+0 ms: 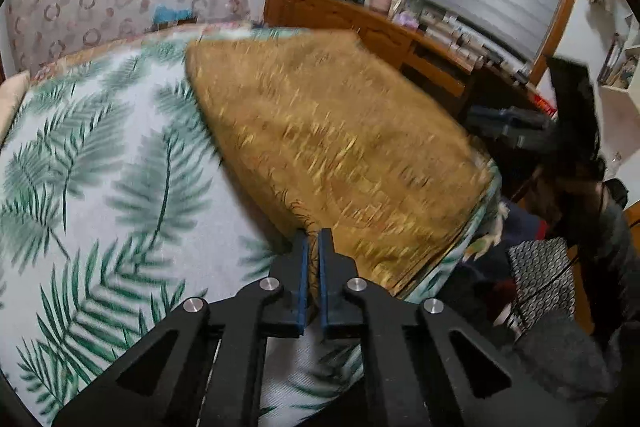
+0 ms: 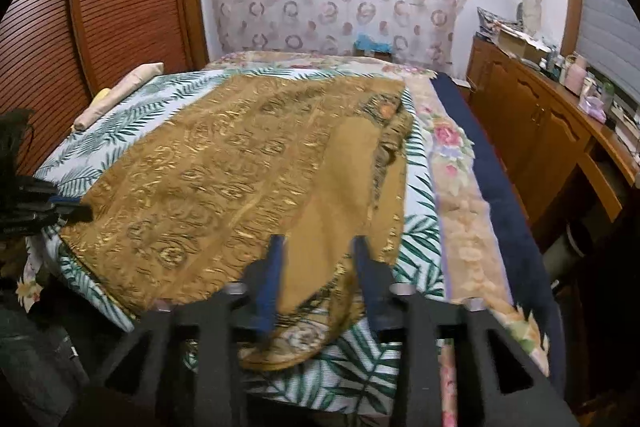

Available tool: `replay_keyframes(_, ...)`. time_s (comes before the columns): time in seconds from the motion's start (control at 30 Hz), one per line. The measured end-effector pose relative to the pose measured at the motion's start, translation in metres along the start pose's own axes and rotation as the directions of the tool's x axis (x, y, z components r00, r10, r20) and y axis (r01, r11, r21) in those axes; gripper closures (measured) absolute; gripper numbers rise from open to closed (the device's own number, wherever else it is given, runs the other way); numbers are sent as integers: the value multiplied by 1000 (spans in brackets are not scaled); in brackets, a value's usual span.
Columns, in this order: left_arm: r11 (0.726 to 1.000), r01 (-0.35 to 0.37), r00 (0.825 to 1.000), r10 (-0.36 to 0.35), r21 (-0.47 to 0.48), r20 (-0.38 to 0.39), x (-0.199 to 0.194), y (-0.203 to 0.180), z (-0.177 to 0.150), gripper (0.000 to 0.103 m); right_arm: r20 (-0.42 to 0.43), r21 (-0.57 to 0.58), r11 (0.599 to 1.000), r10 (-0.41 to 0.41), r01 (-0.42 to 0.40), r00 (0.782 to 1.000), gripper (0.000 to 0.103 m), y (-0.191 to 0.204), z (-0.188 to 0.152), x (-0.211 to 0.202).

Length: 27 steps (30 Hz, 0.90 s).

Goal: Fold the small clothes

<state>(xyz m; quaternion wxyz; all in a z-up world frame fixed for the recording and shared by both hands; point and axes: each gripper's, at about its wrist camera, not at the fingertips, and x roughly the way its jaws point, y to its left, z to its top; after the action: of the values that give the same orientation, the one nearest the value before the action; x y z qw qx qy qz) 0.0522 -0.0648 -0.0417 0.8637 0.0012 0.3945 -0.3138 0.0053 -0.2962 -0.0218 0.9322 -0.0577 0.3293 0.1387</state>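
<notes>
Right up close in the left wrist view, the left claw [image 1: 313, 239] is sitting at bottom centre with its blue-padded fingers [image 1: 303, 267] pinched nearly together, gripping the near corner of the golden-brown patterned cloth [image 1: 340, 139]. That cloth is spreading away from the pinch toward the middle and upper right of the frame, lying over the palm-leaf bedsheet [image 1: 100, 167] on the bed. Pretty blurry, so the cloth's pattern is hard to read there. Over at the right edge of that view the other claw is showing up as a dark shape, too smeared to say much about.

In the right wrist view, the right claw [image 2: 318, 247] is sitting at bottom centre with its fingers standing moderately apart. The cloth's [image 2: 240, 167] near edge is lying between and under them, but the pads aren't pressing on it. It's covering most of the middle of the frame, with a plainer folded-over strip running up its right side. A floral blanket [image 2: 456, 187] is lying along the right side of the bed, a wooden cabinet [image 2: 532, 131] is standing at the far right, and a rolled pale towel [image 2: 120, 95] is resting at the upper left beside the slatted wooden door [image 2: 100, 7].
</notes>
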Motion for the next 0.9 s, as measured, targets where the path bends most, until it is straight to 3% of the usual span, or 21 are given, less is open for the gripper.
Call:
replay_keyframes(0.23,998,19,993,-26,56,119,-13,-20,59,99,44,-55,995,84,-81,996,42,31,1,-15)
replay_keyframes(0.5,998,-13,990,5,58,139,12,-16,100,99,89,-87,986,147,-140,985,42,47,1,-34)
replay_keyframes(0.57,998,-28,990,21,49,141,17,-12,104,99,100,-112,985,145,-134,984,42,50,-4,-31)
replay_keyframes(0.9,1000,-17,991,18,-6,130,25,10,95,99,-35,-58,994,87,-89,996,42,22,-23,26)
